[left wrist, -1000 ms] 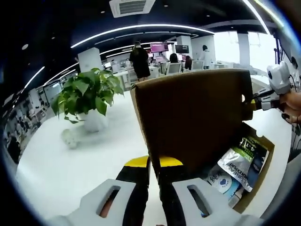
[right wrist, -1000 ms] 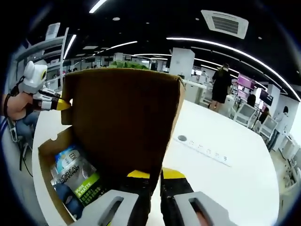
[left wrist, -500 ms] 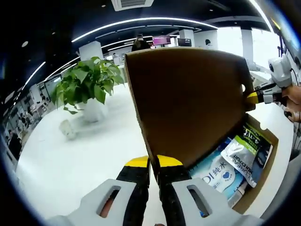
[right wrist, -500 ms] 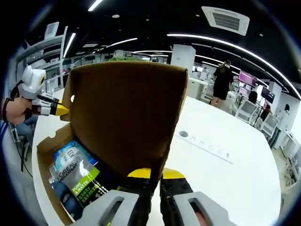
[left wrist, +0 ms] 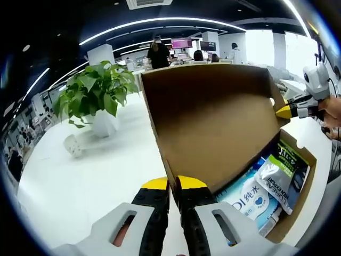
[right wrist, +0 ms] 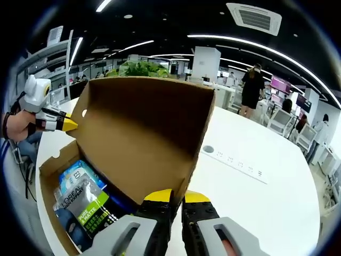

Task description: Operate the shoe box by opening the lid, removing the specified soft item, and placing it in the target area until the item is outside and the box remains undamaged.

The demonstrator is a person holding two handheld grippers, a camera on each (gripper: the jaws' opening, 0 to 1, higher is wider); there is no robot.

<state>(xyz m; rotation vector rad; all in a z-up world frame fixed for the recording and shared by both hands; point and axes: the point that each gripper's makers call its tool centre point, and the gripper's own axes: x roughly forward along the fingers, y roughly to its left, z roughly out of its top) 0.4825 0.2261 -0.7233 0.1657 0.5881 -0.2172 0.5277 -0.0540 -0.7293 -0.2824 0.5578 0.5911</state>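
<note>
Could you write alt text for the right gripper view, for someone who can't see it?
A brown cardboard shoe box lid stands raised, pinched at its near edge by the right gripper and at its far corner by the left gripper. Soft packets lie in the open box on a white table.

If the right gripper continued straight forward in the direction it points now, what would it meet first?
The right gripper is already clamped on the edge of the raised cardboard lid, so it would push into that lid first. The potted plant lies beyond it.
</note>
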